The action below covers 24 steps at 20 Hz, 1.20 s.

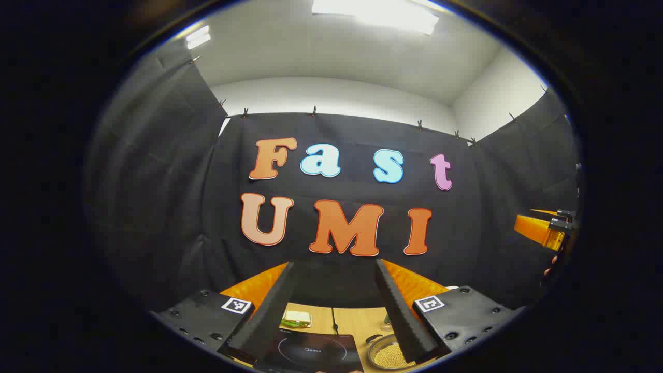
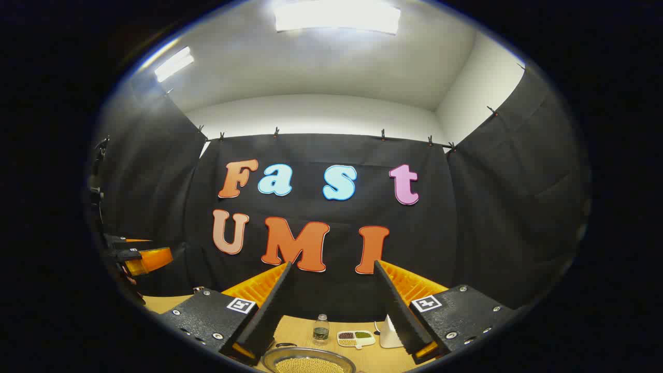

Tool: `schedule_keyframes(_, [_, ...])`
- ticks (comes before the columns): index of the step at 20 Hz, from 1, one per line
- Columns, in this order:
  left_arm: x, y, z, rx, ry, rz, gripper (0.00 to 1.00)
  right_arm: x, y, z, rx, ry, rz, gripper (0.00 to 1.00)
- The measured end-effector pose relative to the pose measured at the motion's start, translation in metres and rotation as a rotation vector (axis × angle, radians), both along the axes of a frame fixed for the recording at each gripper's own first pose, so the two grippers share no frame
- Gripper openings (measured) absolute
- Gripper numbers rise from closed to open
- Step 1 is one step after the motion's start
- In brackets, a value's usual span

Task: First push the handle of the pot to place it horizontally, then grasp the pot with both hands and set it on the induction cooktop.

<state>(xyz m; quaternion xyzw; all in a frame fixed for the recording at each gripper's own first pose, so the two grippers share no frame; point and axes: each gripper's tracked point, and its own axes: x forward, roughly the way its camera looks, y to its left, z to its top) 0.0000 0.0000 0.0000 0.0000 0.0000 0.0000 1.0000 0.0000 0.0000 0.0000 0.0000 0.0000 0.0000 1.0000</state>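
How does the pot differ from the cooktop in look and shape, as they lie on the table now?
The pot is round and silvery, while the cooktop is a flat black slab with straight edges. The pot is hollow and holds small yellowish grains; the cooktop bears nothing, only a thin ring drawn on its top. Both lie on the wooden table, side by side, the pot not yet on the cooktop.

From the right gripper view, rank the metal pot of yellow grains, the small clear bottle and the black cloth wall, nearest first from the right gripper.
1. Metal pot of yellow grains: bottom edge, between the fingers.
2. Small clear bottle: behind the pot, centre.
3. Black cloth wall: behind the table.
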Motion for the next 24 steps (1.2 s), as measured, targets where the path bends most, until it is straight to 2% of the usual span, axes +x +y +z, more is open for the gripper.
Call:
schedule_keyframes(7, [-0.001, -0.007, 0.008, -0.013, -0.031, -0.017, 0.99, -0.005, 0.004, -0.004, 0.001, 0.012, 0.02, 0.94])
schedule_keyframes(11, [0.002, -0.003, 0.003, -0.027, -0.019, 0.005, 0.99, -0.008, 0.002, -0.007, 0.004, 0.013, 0.026, 0.94])
schedule_keyframes(15, [0.004, -0.012, -0.002, -0.041, -0.01, -0.018, 1.0, -0.01, 0.002, -0.01, -0.001, 0.014, 0.033, 0.94])
schedule_keyframes(19, [-0.001, -0.031, 0.0, -0.014, -0.023, -0.082, 0.99, -0.013, -0.001, -0.012, 0.005, 0.006, 0.037, 0.94])
schedule_keyframes(24, [-0.003, -0.031, 0.008, 0.003, -0.078, -0.058, 0.99, -0.021, -0.006, -0.02, 0.015, 0.012, 0.037, 0.94])
